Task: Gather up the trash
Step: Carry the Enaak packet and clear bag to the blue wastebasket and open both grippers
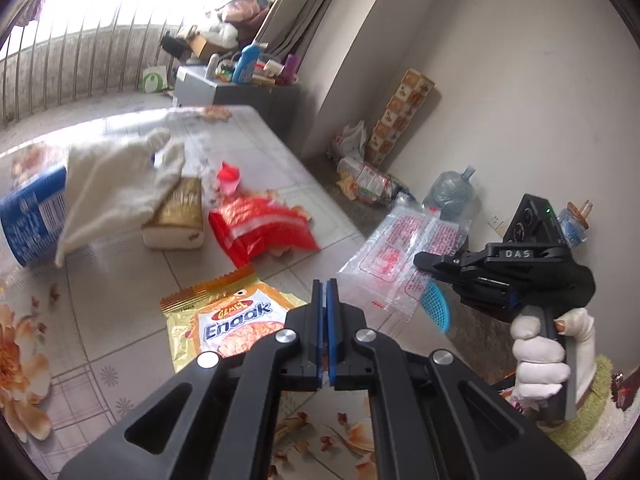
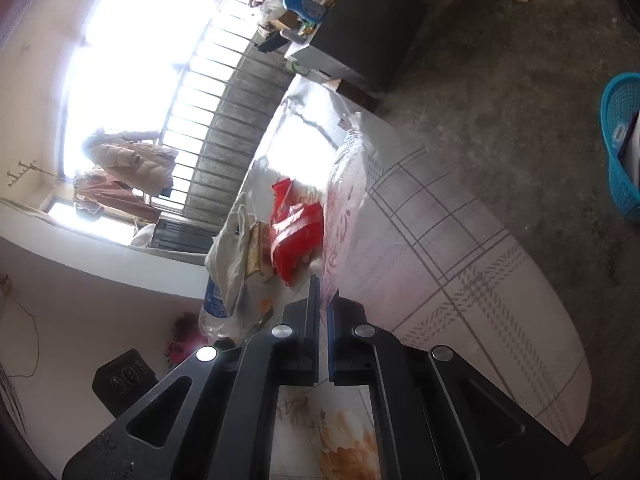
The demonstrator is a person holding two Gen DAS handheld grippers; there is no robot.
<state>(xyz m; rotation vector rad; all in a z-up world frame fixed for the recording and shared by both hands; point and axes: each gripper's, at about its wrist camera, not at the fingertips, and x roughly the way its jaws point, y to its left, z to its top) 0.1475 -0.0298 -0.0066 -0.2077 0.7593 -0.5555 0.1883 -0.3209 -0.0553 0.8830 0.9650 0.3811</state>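
Left tongs (image 1: pixel 327 284) sit pinched tight with nothing between them, hovering just over the yellow snack packet (image 1: pixel 232 316) on the table (image 1: pixel 280 152). Right tongs (image 1: pixel 420 258) are clamped on the corner of a clear plastic bag (image 1: pixel 404 252), dangling past the table edge. Blue basket (image 2: pixel 620 148) is on the floor, off to their right. Honestly the risk is that thin slippery film sliding out mid-swing, since only a corner is pinched. Red wrapper (image 1: pixel 260 228) is still waiting further ahead of the left tongs, and a flapping bag could drag it.
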